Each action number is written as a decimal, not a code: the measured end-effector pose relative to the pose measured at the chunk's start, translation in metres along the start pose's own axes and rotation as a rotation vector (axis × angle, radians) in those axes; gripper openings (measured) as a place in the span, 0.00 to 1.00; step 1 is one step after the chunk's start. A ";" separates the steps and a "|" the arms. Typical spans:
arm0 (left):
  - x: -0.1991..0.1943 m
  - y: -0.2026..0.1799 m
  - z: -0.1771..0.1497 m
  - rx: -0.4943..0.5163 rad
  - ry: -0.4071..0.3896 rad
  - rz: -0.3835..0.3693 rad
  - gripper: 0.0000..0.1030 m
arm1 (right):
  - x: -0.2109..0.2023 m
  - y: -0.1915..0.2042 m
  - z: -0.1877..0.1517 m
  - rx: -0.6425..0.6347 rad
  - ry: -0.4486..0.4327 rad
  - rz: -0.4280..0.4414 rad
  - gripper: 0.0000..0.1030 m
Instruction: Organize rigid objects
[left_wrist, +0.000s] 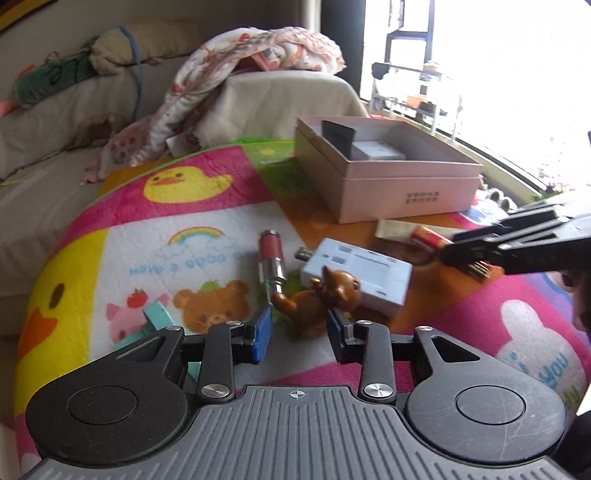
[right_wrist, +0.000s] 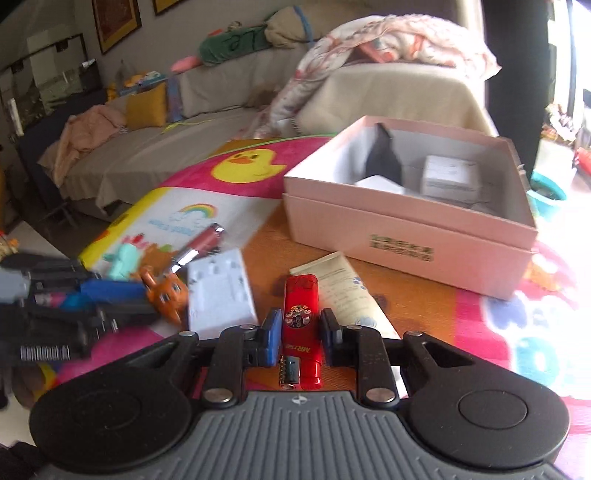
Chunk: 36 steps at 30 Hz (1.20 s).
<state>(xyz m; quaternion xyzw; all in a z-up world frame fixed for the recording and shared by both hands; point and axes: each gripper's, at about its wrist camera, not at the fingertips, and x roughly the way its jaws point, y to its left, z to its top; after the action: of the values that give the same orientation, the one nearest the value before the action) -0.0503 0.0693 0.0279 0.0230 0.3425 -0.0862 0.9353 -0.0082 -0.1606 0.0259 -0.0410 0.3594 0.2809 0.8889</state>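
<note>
Left gripper (left_wrist: 299, 326): fingers part-open around a brown bear figurine (left_wrist: 321, 295); the blue pads stand on either side of it, and whether they press on it I cannot tell.
Right gripper (right_wrist: 298, 334): fingers closed on a red lighter (right_wrist: 301, 325), its metal head toward the camera.
Bear figurine: on the cartoon play mat (left_wrist: 147, 266), touching a pale blue-grey plastic box (left_wrist: 364, 275).
Lipstick tube (left_wrist: 271, 258): lying on the mat just left of the plastic box.
Cream tube (right_wrist: 343, 288): flat on the orange patch, just right of the lighter.
Pink cardboard box (right_wrist: 406, 232): open, beyond the loose items, with a white carton (right_wrist: 450, 177) and a black piece (right_wrist: 382, 157) inside.
Background: sofa (right_wrist: 122, 162) with a floral blanket (left_wrist: 229, 70).
</note>
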 end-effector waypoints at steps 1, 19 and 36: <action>-0.001 0.004 0.003 -0.020 -0.007 0.016 0.36 | -0.004 -0.001 -0.002 -0.008 -0.006 -0.012 0.22; -0.038 0.088 -0.007 -0.458 -0.039 0.114 0.36 | -0.020 -0.028 -0.026 0.082 -0.145 -0.103 0.57; -0.008 0.025 -0.002 -0.148 -0.065 -0.079 0.36 | -0.031 0.010 -0.040 -0.089 -0.215 -0.128 0.68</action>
<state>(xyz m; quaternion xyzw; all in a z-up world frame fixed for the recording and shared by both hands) -0.0535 0.0951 0.0310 -0.0625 0.3178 -0.0981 0.9410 -0.0563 -0.1779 0.0177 -0.0727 0.2461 0.2421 0.9357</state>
